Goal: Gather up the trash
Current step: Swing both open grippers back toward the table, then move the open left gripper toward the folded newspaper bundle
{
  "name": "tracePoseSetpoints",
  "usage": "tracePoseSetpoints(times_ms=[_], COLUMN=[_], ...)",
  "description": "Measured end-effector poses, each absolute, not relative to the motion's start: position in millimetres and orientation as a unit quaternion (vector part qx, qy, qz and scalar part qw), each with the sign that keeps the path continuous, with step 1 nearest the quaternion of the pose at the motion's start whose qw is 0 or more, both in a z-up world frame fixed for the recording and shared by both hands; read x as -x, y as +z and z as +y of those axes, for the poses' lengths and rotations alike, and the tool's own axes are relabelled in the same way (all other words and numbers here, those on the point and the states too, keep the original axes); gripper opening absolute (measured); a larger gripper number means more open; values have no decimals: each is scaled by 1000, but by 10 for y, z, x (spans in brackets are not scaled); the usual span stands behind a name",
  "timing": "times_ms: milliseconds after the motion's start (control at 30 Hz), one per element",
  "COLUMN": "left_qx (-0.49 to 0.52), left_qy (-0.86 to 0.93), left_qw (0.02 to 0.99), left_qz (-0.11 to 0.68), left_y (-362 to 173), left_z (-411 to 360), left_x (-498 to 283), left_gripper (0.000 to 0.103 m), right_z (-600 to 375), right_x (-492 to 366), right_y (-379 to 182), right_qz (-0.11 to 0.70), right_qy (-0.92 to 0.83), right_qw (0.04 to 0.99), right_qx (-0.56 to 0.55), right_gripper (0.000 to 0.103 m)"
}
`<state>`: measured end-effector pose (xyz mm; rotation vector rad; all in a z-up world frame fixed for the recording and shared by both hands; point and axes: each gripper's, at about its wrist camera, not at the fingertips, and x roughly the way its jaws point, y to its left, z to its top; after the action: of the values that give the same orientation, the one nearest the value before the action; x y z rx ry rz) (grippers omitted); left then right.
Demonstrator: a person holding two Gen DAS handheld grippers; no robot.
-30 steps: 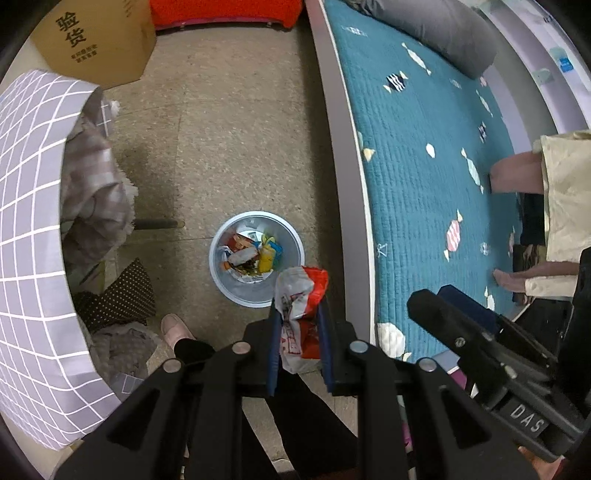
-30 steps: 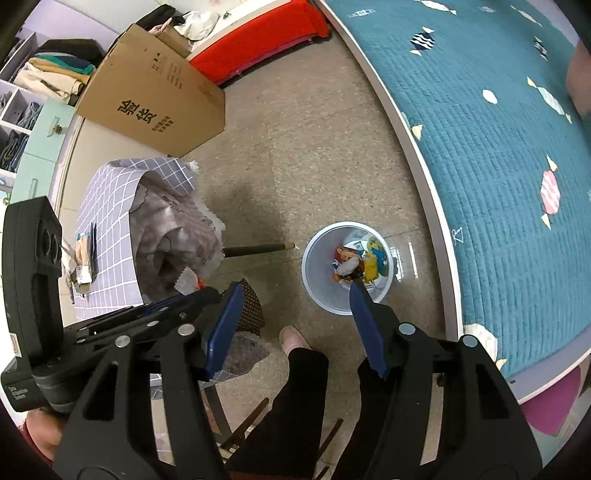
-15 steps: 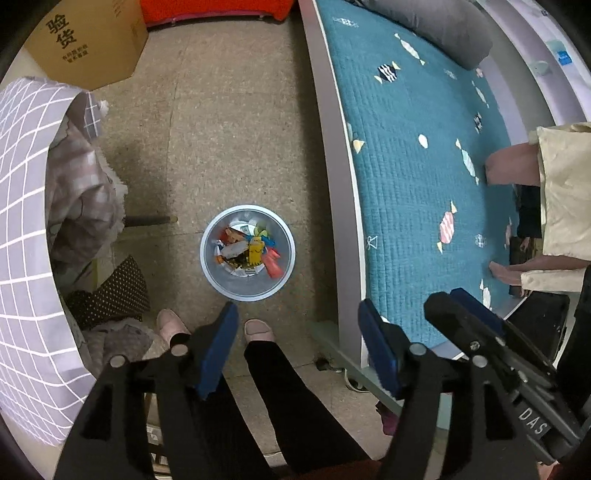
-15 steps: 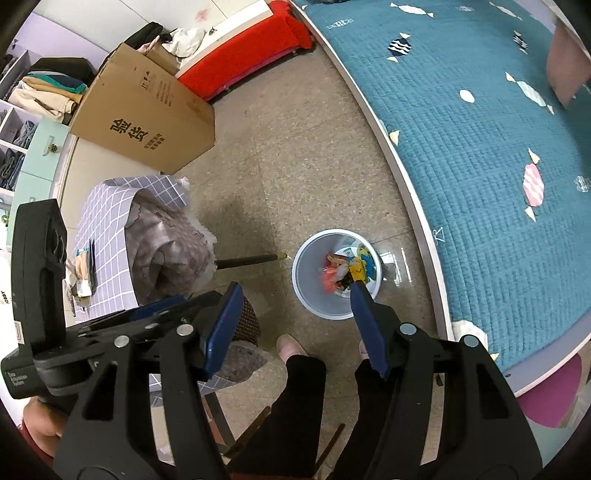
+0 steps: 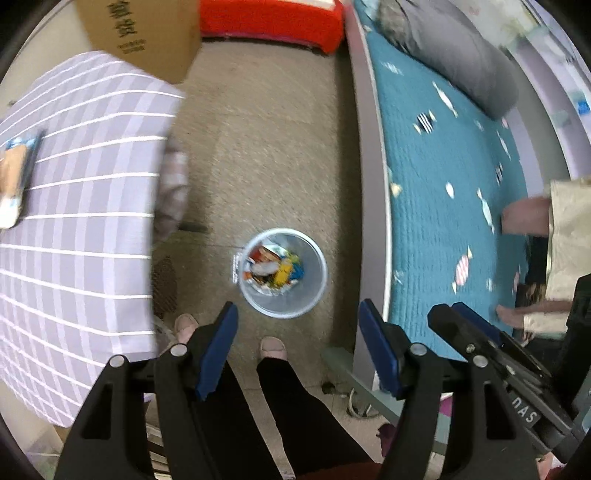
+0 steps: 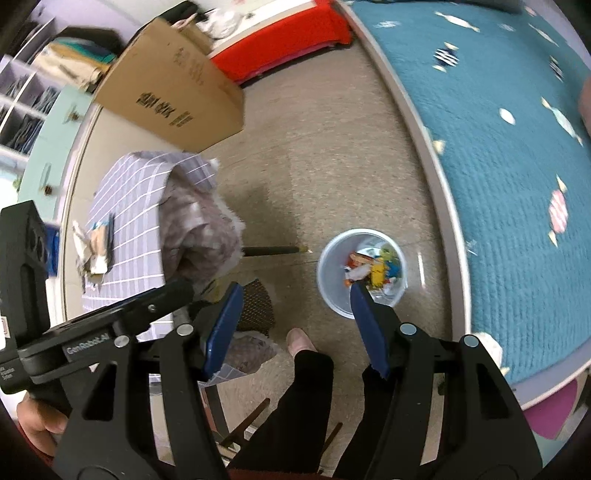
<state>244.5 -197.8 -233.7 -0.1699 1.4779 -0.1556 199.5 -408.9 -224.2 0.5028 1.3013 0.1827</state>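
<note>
A round silver waste bin stands on the floor beside the bed, holding several colourful wrappers. It also shows in the right wrist view. My left gripper is open and empty, held high above the floor just in front of the bin. My right gripper is open and empty, with its right finger overlapping the bin's near rim in the view. Some paper scraps lie on the checked tablecloth.
A table with a lilac checked cloth fills the left. A bed with a teal quilt runs along the right. A cardboard box and a red mat stand at the back. The person's legs and slippers are below.
My left gripper opened and the red and white wrapper it held dropped into the bin. The left view has since swung left over the table. The right gripper stayed open.
</note>
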Motion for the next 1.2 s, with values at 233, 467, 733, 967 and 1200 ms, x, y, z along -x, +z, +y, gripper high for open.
tracePoseSetpoints(times_ms=[233,467,733,967,1200], left_qx=[129,183,199,211,224], left_qy=[2,97,163,186,195], left_qw=[765,791,800,785,771], left_qz=[630,575,541,552,563], left_y=[-2015,-1697,-1530,-1647,-1824], left_z=[-988,209,1417,2211,2730], left_x=[-2355,-2222,-2279,-2373,-2484], left_gripper=[66,66,66,66,66], right_z=[-3212,-2052,-892,-130,174], right_x=[-2312,-2620,-2963,-3279,-3546], right_y=[-2057,-1917,-1892,-1968,-2154], right_qz=[596,592,578,564,576], right_qy=[156,229,266,270,260], right_qw=[766,763,769,780,776], right_qx=[-185,-125,-65,-18,3], right_gripper=[60,60,60,60,50])
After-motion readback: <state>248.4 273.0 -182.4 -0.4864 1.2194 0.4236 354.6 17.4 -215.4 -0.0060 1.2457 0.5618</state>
